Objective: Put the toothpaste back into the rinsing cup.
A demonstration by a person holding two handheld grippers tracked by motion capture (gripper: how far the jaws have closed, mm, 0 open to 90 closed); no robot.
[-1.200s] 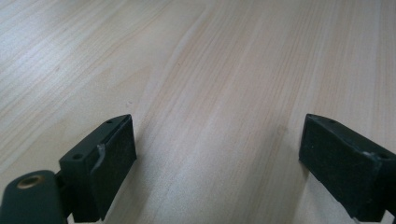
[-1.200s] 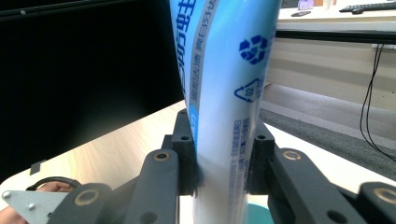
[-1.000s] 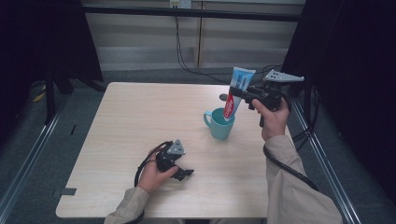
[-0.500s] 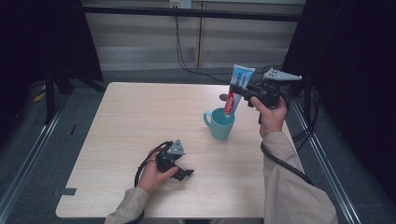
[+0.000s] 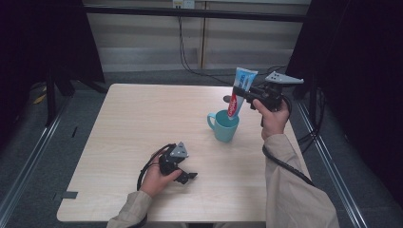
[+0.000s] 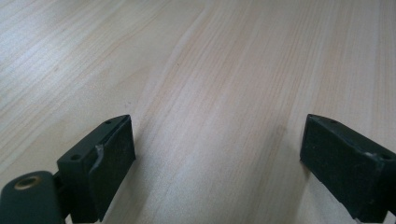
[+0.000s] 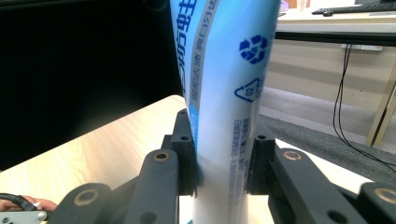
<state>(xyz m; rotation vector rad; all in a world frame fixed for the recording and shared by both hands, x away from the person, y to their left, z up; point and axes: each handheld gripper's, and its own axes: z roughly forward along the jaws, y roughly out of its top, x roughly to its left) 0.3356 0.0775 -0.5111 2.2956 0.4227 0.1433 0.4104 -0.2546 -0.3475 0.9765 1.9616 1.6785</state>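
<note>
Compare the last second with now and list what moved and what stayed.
The right gripper has carried the toothpaste tube slightly down and left, toward the teal cup; its lower end now overlaps the rim. The left gripper, open on the table, and the cup stayed put.

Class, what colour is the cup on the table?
The cup is teal; the high view shows it best.

One tube (image 5: 239,90), one cup (image 5: 225,126), two claws.

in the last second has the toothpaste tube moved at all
Yes, slightly. The toothpaste tube, clamped in the right gripper, has come down toward the teal cup; its lower end now sits at the cup's rim.
</note>
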